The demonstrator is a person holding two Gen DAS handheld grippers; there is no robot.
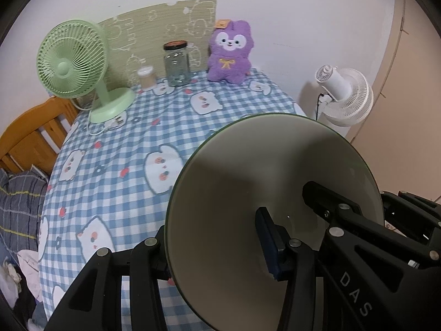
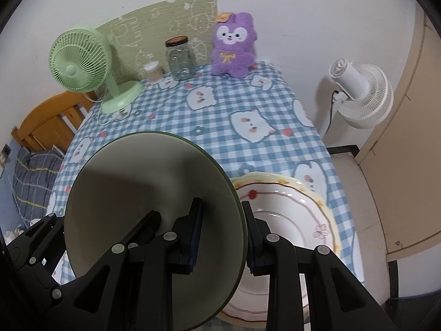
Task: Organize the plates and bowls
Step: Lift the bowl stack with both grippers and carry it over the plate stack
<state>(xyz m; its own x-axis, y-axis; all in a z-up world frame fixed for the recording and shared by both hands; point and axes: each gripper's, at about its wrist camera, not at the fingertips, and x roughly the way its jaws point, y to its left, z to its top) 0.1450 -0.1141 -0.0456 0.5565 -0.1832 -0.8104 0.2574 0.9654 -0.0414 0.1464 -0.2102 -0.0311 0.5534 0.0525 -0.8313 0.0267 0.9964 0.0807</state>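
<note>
The grey-green bowl is held clear above the checked tablecloth, both grippers clamped on its rim, the left gripper on its left edge, the right gripper opposite, beside the patterned plate lying below.

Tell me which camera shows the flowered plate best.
The right wrist view. The flowered plate lies on the checked tablecloth behind the green-rimmed bowl, with its rim and flower pattern visible. The left wrist view does not show it; the bowl fills that side.
</note>
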